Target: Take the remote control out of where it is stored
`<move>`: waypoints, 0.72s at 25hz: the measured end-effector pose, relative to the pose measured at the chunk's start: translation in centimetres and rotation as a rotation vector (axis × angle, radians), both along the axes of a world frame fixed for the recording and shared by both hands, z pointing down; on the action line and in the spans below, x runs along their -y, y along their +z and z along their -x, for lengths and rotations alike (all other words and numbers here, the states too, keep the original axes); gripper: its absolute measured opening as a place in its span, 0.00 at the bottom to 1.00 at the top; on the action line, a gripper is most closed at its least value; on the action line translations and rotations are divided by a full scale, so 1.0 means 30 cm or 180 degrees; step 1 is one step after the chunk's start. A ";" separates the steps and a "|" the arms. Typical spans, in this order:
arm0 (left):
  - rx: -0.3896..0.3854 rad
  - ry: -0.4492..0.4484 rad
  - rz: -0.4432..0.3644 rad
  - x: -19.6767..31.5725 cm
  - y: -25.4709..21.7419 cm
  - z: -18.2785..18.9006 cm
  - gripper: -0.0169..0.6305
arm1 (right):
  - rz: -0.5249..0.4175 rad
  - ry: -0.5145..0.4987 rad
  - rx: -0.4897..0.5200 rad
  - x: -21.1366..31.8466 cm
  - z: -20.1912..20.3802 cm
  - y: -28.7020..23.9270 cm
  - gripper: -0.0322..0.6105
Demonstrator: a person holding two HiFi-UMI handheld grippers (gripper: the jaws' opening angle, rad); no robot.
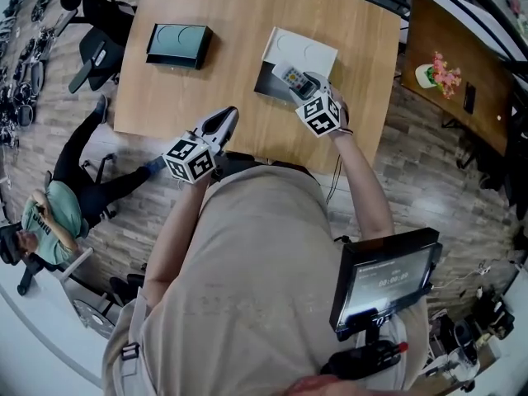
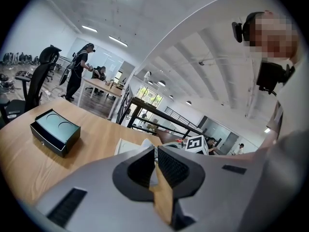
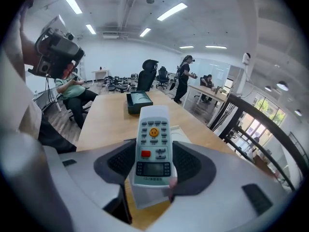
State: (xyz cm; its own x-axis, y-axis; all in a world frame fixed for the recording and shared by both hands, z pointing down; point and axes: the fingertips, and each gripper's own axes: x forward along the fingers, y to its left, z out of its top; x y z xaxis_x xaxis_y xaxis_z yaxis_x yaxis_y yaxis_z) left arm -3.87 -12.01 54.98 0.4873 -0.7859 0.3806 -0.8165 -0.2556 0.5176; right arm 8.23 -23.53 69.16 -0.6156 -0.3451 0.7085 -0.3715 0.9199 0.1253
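The right gripper (image 3: 153,162) pinches the remote control (image 3: 153,146) by its long sides, ribbed dark pads pressing the white plastic. The remote is a slim, round-cornered slab with rows of small grey buttons, one round yellow button, a red one and a small grey screen. In the head view it is held over the dark near part of a flat white box (image 1: 302,50), whose pale lid bears two faint round impressions. The left gripper (image 2: 155,164) has its ribbed pads pressed together on nothing, and hangs at the near edge of the smooth, light-grained wooden table (image 1: 231,31), well apart from the box. A dark teal rectangular case (image 1: 178,44) with two round recesses lies further left.
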 end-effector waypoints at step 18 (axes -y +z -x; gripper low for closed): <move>-0.0172 0.0270 -0.0247 0.075 -0.079 -0.041 0.04 | -0.0347 0.0476 0.0509 -0.011 -0.082 -0.408 0.43</move>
